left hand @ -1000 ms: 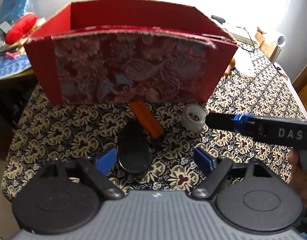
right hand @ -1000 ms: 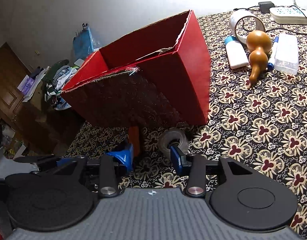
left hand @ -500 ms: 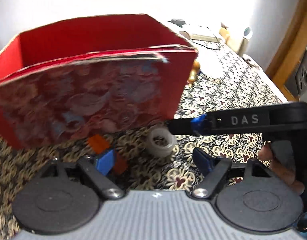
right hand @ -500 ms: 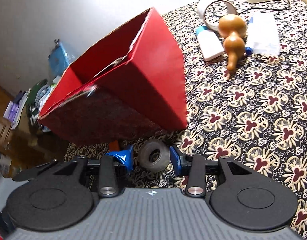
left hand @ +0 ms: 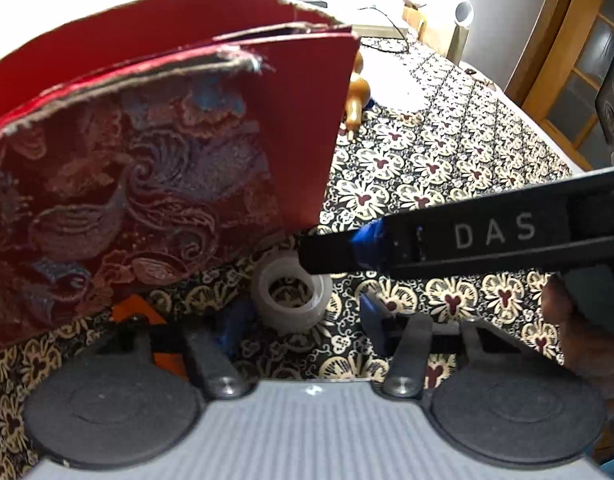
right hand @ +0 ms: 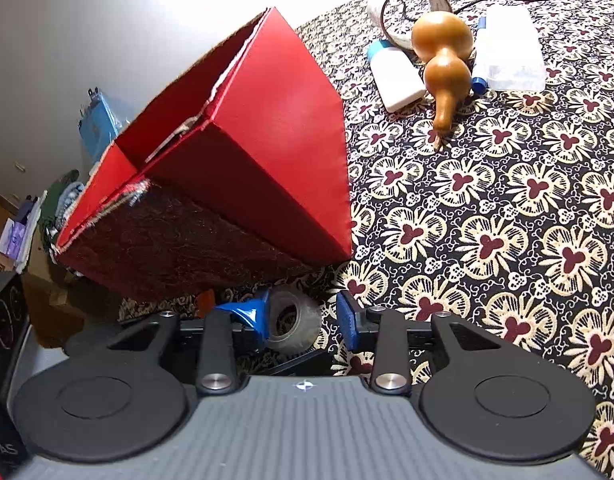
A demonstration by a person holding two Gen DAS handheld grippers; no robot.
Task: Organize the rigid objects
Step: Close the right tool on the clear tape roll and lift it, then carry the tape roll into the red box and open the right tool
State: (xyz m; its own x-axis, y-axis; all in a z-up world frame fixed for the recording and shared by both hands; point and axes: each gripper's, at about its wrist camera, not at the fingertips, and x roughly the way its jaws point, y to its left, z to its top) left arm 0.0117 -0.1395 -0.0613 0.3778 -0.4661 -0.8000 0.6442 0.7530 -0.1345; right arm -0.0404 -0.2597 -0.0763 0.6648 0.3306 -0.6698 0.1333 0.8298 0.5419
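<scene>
the roll of clear tape (left hand: 291, 300) lies on the tabletop (right hand: 507, 240), which is covered with a black cloth with cream and dark red flowers, just in front of the lower corner of the red box (right hand: 267, 152). the box is open at the top, its front face has a woven red and blue pattern, and in both views it looks tilted. in the right wrist view the right claw (right hand: 303, 322) has the tape roll (right hand: 293, 326) between its two blue pads; its jaws are closing, the left pad is touching or almost touching the roll, and the right pad is apart from it by a visible gap. in the left wrist view the left claw (left hand: 303, 320) is also closing, with the same roll a little beyond and between its blue fingertips, and no pad presses on it. the right tool crosses this view as a long black bar with white letters, its tip over the roll, and a hand (left hand: 583, 344) holds it at the right edge. an orange object (left hand: 147, 320) lies on the cloth under the front edge of the box, to the left of the tape and partly hidden. further away on the tabletop, well apart from the tape, a brown gourd (right hand: 443, 60) lies between a white bottle with a blue cap (right hand: 395, 76) and a clear plastic case (right hand: 507, 48).
</scene>
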